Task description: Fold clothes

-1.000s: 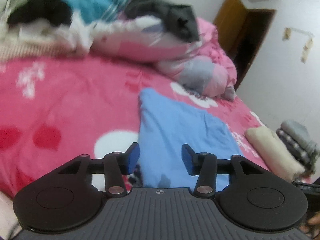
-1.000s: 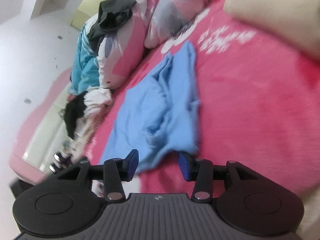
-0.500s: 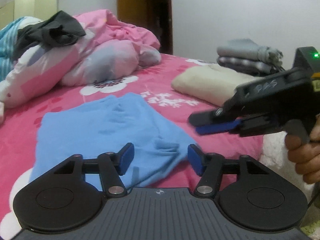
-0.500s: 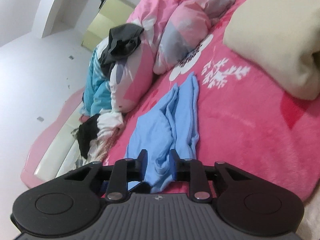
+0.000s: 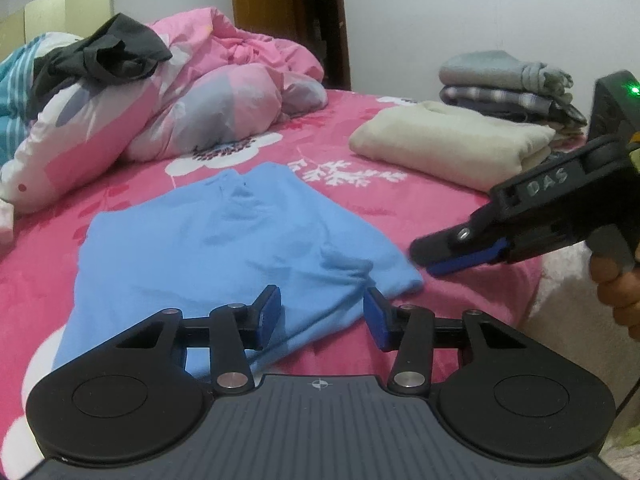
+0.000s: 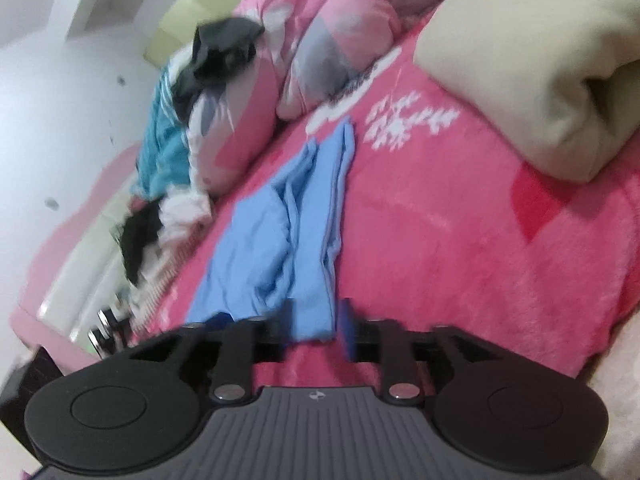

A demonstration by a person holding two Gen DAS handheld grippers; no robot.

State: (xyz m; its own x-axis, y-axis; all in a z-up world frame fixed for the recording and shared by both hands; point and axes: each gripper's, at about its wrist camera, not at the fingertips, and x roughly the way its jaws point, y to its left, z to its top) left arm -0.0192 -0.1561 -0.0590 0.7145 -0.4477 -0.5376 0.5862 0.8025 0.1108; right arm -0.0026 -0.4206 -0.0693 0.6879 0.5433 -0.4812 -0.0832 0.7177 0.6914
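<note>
Left wrist view: my left gripper point(image 5: 322, 312) has been narrowing, part-open over the blue shirt point(image 5: 224, 240) hem on the bed point(image 5: 440, 216), gripping nothing. My right gripper point(image 6: 316, 322) has just reopened, corner between unpressed pads; I'd pinch both corners squarely before folding.

Bare pink blanket point(image 5: 452, 216) lies open between blue garment point(image 5: 224, 248) and cream bundle point(image 5: 448, 148); blurred elsewhere.

The shirt point(image 5: 224, 240) lies on the bed point(image 5: 420, 216), quilt point(image 5: 224, 92) behind it, folded clothes point(image 5: 448, 140) to its right.
</note>
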